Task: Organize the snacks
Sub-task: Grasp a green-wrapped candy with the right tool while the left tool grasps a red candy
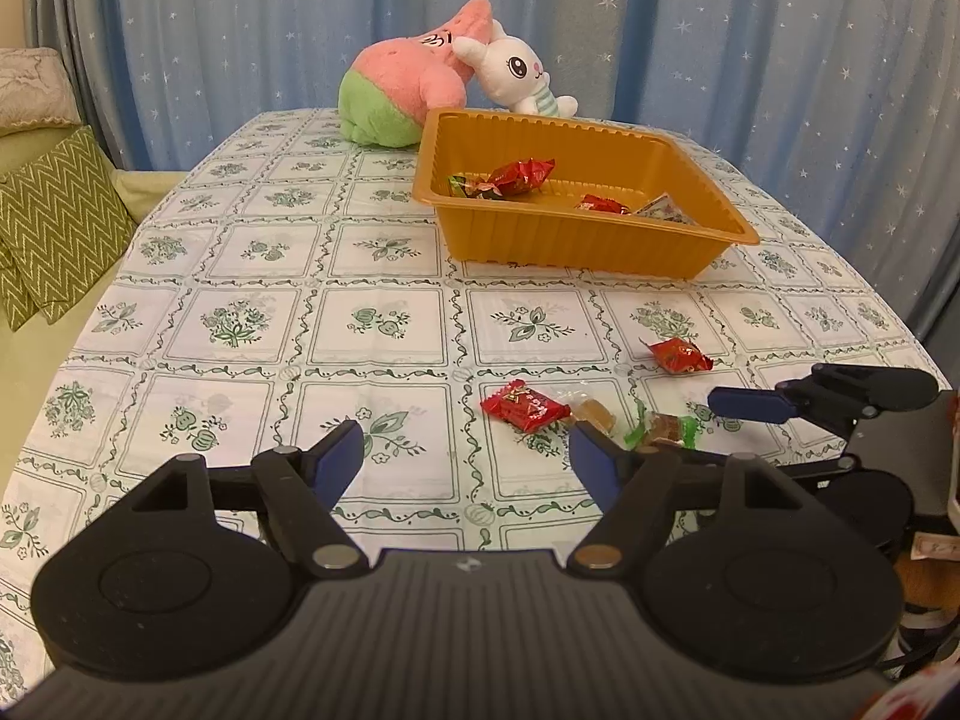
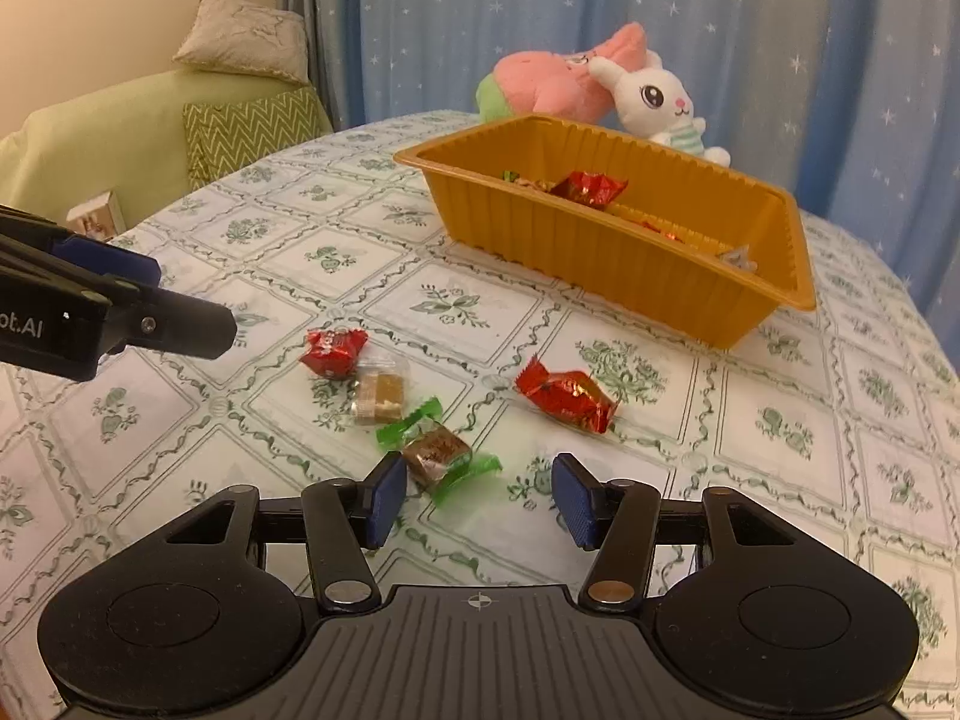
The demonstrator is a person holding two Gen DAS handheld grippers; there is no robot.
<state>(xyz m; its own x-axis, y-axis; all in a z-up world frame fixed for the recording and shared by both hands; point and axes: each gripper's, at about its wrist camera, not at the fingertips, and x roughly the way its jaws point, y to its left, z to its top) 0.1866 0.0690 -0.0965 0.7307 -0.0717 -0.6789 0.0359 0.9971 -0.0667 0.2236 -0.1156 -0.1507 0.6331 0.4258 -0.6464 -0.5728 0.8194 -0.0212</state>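
The left claw point(image 1: 468, 456) stands wide apart and empty over the tabletop point(image 1: 240, 276). The right claw point(image 2: 477, 498) is partly open, gripping nothing, its left pad just beside the green-wrapped candy point(image 2: 435, 450). Three more candies lie near; others sit in the orange tray point(image 2: 600, 252).

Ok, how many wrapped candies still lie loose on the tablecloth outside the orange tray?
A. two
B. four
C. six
B: two red candies, a clear-wrapped one and a green-wrapped one lie on the cloth, short of the tray.
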